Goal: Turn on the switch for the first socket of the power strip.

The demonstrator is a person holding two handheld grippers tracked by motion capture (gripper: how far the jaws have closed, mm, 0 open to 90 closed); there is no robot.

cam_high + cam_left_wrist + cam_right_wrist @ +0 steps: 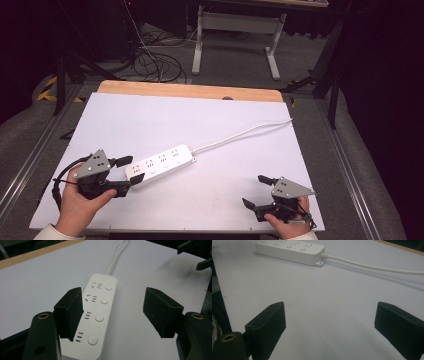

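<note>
A white power strip (pixel 161 165) lies slantwise at the lower left centre of the high view on the white table (pixel 210 125), its cord (pixel 240 134) running off toward the upper right edge. The left gripper (pixel 131 170) sits at the strip's near end, jaws apart and straddling that end without pressing on it. The right gripper (pixel 257 191), at the lower right of the frame, rests well apart from the strip, its jaws wide apart over bare table

A white-topped table (pixel 210 200) with a wooden far edge carries a white power strip (pixel 161 165); the strip's cord (pixel 240 134) trails away toward the far right corner.
</note>
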